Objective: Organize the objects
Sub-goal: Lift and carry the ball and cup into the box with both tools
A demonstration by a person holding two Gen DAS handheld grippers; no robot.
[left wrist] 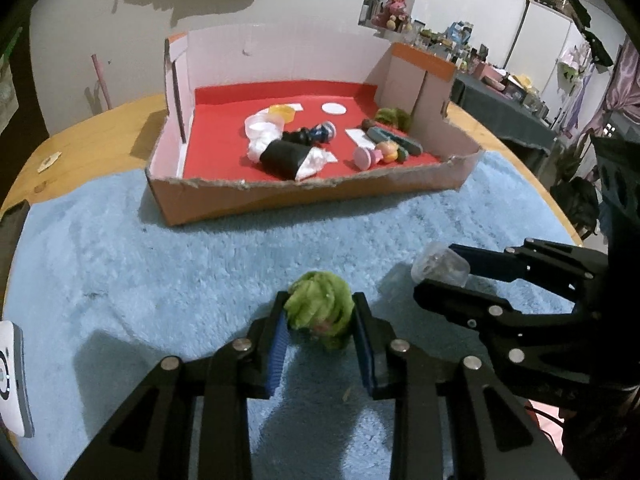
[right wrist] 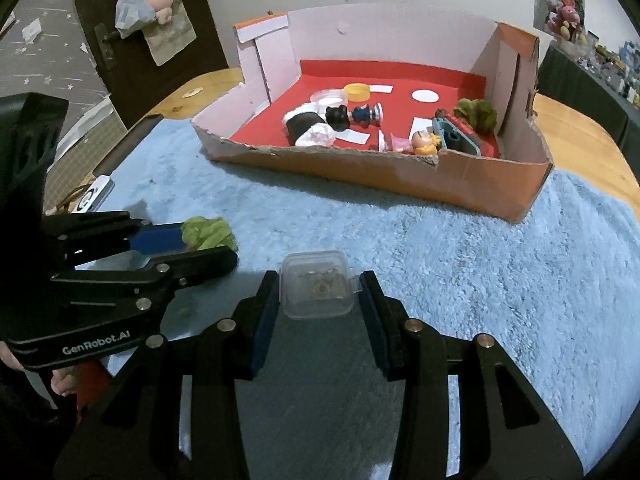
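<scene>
The box (left wrist: 312,196) stands on the rug (left wrist: 160,272) (toys inside), beyond both tongs.

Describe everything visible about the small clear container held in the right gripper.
The small clear plastic container is a squarish, rounded-corner box with a lid tab on one side, see-through, with something small and brownish inside that is too blurred to name. The right gripper fingers press on its two opposite sides, holding it above the blue fluffy mat, short of the cardboard box.
</scene>
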